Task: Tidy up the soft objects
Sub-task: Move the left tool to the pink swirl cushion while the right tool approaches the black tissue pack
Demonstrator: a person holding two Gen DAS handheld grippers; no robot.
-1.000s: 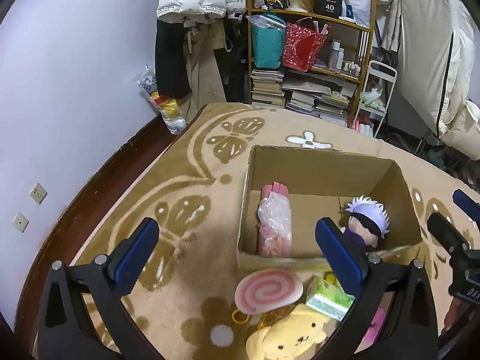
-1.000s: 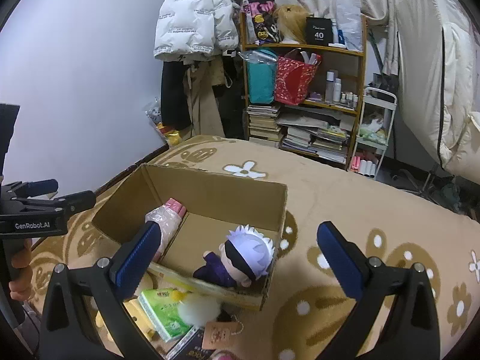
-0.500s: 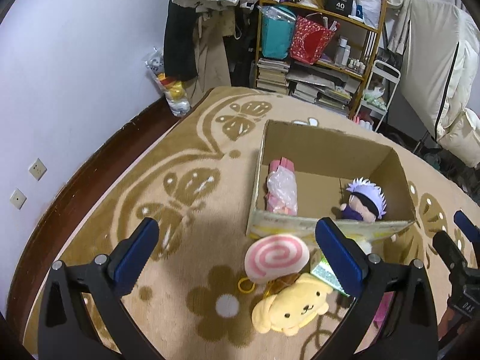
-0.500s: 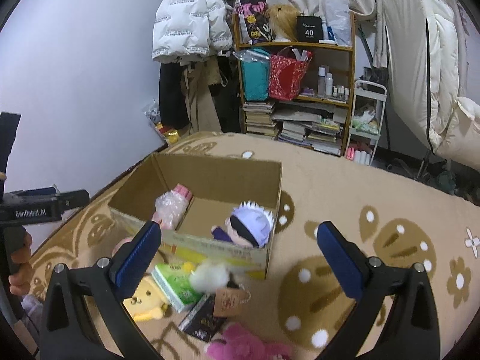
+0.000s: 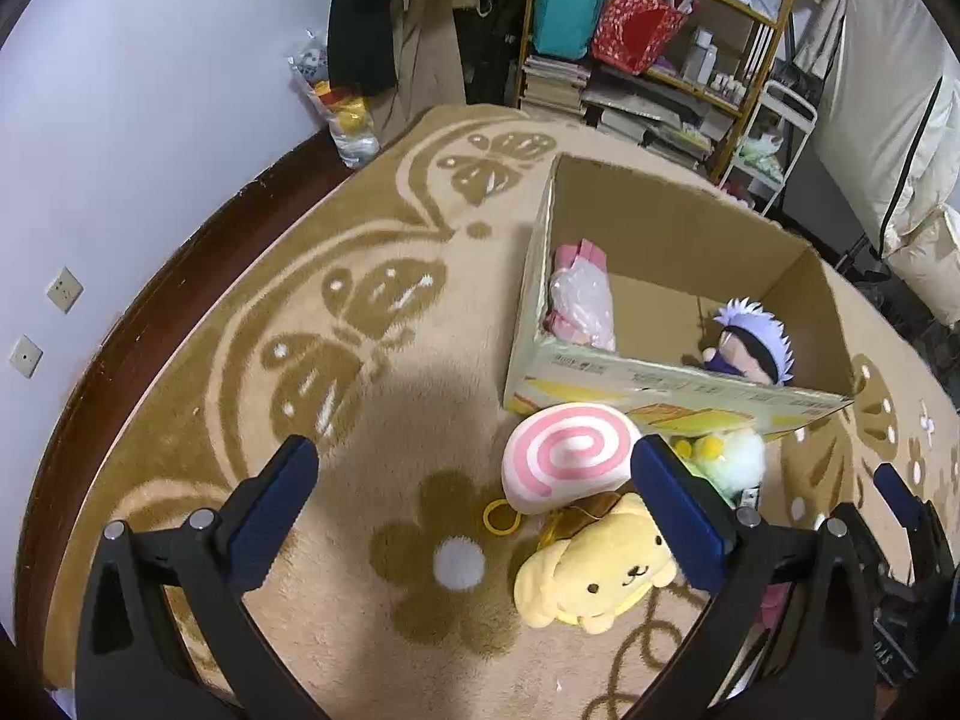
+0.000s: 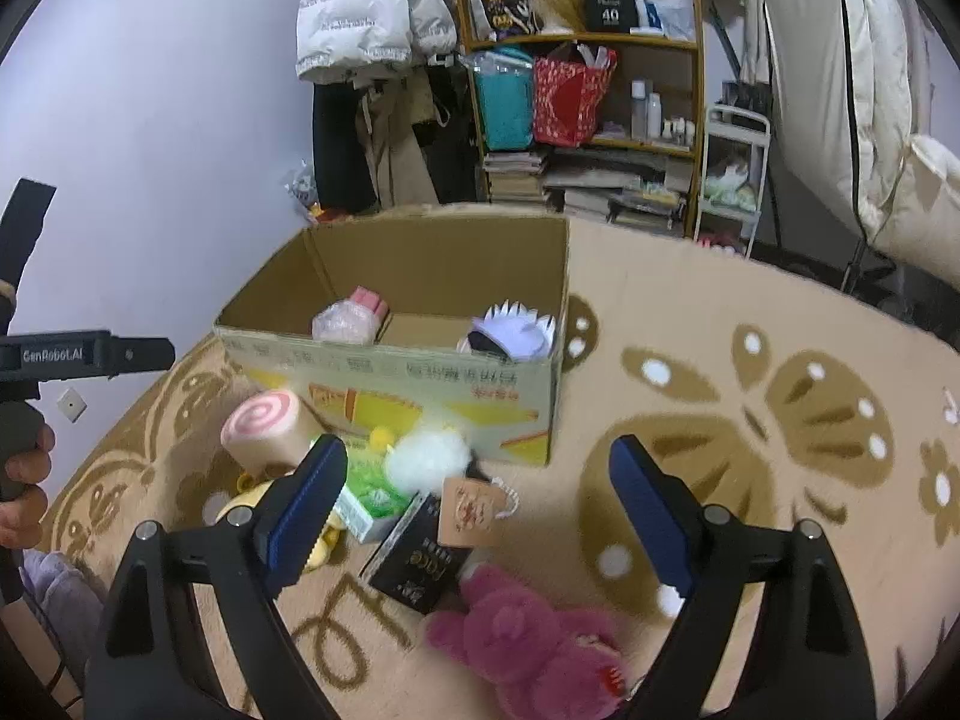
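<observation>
An open cardboard box stands on the carpet. In it lie a pink wrapped plush and a white-haired doll. In front of the box lie a pink-swirl roll cushion, a yellow dog plush, a white fluffy ball, a green tissue pack and a magenta bear plush. My left gripper is open and empty, above the carpet left of the yellow plush. My right gripper is open and empty above the pile.
A black booklet and a brown tag lie among the toys. A cluttered wooden shelf and hanging coats stand behind the box. A wall runs along the left. A bottle bag sits by the wall.
Both grippers have pulled back from the box and tilted down. The toys in front of the box now show fully. Both stay open and empty.
</observation>
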